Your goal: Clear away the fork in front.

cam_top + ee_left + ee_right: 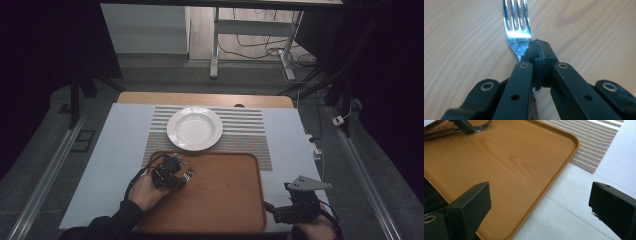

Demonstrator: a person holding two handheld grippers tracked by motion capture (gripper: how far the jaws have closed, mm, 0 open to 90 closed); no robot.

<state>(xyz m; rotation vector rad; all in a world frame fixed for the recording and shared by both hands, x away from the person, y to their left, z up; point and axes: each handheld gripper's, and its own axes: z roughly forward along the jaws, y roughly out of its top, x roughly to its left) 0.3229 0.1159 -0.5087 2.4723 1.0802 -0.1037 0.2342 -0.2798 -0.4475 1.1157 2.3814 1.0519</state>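
My left gripper is over the left part of a wooden tray, shut on a metal fork near its neck. The tines point away from me over the tray's surface. In the right gripper view the fork and the left gripper's tip sit at the tray's far corner. My right gripper hovers at the tray's right edge, open, with nothing between its jaws. A white deep plate stands empty on a striped placemat beyond the tray.
A pale table cover lies under tray and mat. Its wooden far edge shows behind. Desk legs and cables stand on the floor beyond. Metal rails run along both sides.
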